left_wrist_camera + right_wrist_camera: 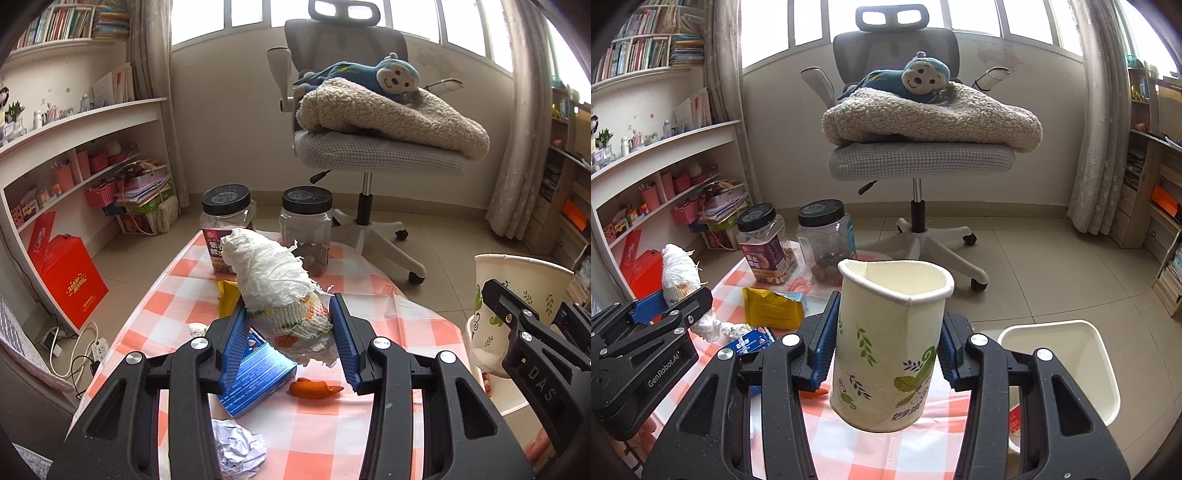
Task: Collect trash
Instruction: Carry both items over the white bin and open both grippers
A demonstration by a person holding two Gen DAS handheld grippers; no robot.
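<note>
My left gripper [288, 325] is shut on a crumpled white paper towel [273, 277] with a printed orange pattern, held above the checked tablecloth [177, 295]; it also shows in the right wrist view [677, 273]. My right gripper [884, 343] is shut on a paper cup [886, 347] with green leaf prints, squeezed out of round and held upright above the table; the cup also shows in the left wrist view [517, 306]. On the cloth lie a blue carton [258, 380], an orange peel piece [314, 388], a crumpled foil ball [240, 450] and a yellow wrapper [772, 308].
Two black-lidded plastic jars [764, 243] [827, 243] stand at the table's far edge. A white waste bin [1067, 362] stands on the floor right of the table. An office chair [916, 155] with a blanket and plush monkey is beyond. Shelves line the left wall.
</note>
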